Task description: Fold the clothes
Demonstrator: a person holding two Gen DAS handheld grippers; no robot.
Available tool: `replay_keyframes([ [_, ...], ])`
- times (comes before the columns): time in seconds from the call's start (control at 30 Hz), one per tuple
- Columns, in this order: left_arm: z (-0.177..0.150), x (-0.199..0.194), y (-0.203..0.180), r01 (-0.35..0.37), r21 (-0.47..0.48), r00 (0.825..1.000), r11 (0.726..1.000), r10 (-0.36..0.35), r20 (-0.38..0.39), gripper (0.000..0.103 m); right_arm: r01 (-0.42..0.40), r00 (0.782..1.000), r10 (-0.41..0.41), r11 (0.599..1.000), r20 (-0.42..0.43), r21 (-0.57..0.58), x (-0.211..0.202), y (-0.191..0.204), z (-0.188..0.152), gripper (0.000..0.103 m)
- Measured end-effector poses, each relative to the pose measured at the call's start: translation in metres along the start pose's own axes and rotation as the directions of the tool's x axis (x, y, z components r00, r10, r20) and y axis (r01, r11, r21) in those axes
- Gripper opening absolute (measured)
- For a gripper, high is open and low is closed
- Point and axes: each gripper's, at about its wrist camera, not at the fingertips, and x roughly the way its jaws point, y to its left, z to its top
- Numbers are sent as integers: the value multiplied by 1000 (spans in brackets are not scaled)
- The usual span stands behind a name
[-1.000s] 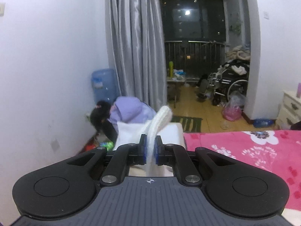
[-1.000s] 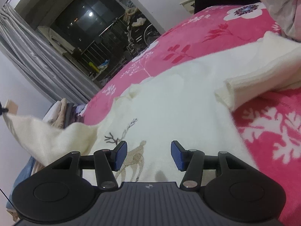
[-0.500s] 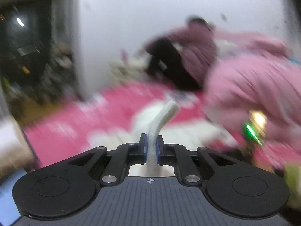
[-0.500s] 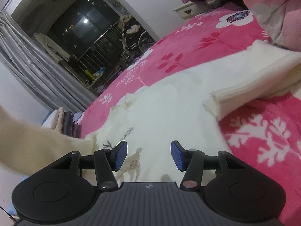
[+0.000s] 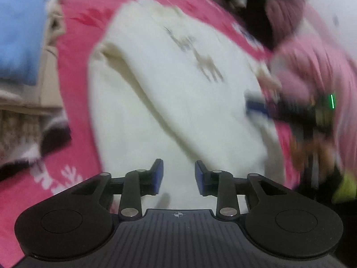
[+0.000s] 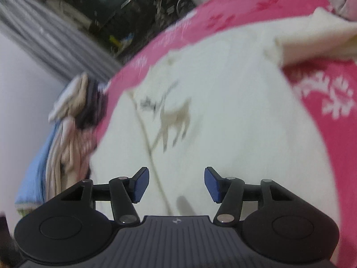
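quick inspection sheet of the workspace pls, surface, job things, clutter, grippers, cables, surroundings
surface: bed under a pink floral blanket.
job's things: cream sweater with a deer print lies spread on the blanket; one sleeve is folded across its body, the other sleeve lies out to the side.
clutter: stack of folded clothes at the bed's edge.
grippers: left hand-held gripper is opening, nothing between its pads; right hand-held gripper is opening over the sweater, nothing between its pads.
cables: nothing seen.
surroundings: grey curtain, dark window, a pink sleeve beside the bed; both views are blurred.
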Motion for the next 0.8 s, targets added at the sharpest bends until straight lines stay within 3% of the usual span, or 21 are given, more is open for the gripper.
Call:
replay_keyframes([
  [0.1, 3, 21, 12, 46, -118, 999, 992, -44, 21, 36, 25, 998, -26, 999, -62, -27, -1, 5, -15, 61],
  [0.2, 4, 51, 17, 105, -165, 994, 981, -111, -26, 36, 30, 994, -33, 999, -103, -32, -9, 6, -27, 61],
  [0.3, -4, 79, 9, 137, -162, 984, 977, -153, -94, 36, 0, 988, 2, 1000, -154, 15, -20, 0, -36, 62],
  [0.4, -8, 90, 0, 165, -129, 978, 978, -179, -108, 36, -33, 978, 46, 997, -204, 66, -26, -5, -45, 63],
  [0.57, -17, 107, -14, 224, -95, 962, 970, -235, -137, 35, -46, 970, 50, 999, -239, 24, -22, 1, -55, 63],
  [0.67, -23, 115, -17, 222, -113, 963, 968, -236, -128, 30, -31, 965, 24, 999, -260, -25, -16, 9, -54, 48],
  [0.7, -23, 116, -16, 226, -124, 963, 966, -240, -118, 26, -49, 963, 43, 999, -267, -17, -18, 10, -53, 44],
  [0.8, -21, 108, -14, 271, -152, 952, 950, -289, -104, 14, -140, 942, 151, 988, -301, 58, -24, 6, -52, 44],
])
